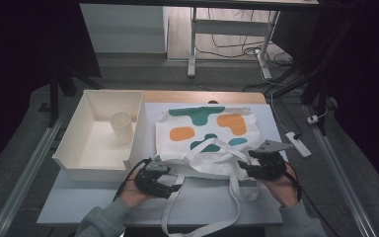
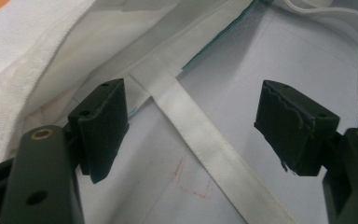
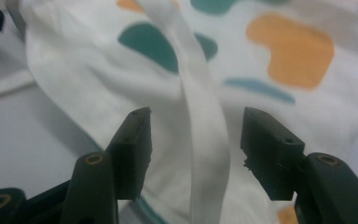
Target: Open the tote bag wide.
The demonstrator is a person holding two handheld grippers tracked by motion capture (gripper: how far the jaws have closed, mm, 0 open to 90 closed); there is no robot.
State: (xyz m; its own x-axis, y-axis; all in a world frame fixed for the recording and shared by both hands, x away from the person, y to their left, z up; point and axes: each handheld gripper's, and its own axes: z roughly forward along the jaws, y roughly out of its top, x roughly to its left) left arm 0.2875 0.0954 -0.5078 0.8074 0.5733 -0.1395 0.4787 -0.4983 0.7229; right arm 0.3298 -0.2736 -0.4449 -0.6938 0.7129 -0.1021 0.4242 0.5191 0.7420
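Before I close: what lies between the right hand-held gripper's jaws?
In the right gripper view, one white fabric strap of the cream tote bag runs between the open jaws, touching neither.

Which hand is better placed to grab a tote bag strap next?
Probably the right tool: a strap runs centred between its open jaws. The left tool also straddles a strap, but off-centre.

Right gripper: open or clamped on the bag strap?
Open. In the right gripper view the right gripper has its jaws standing apart either side of the white strap, with gaps showing; nothing is pinched.
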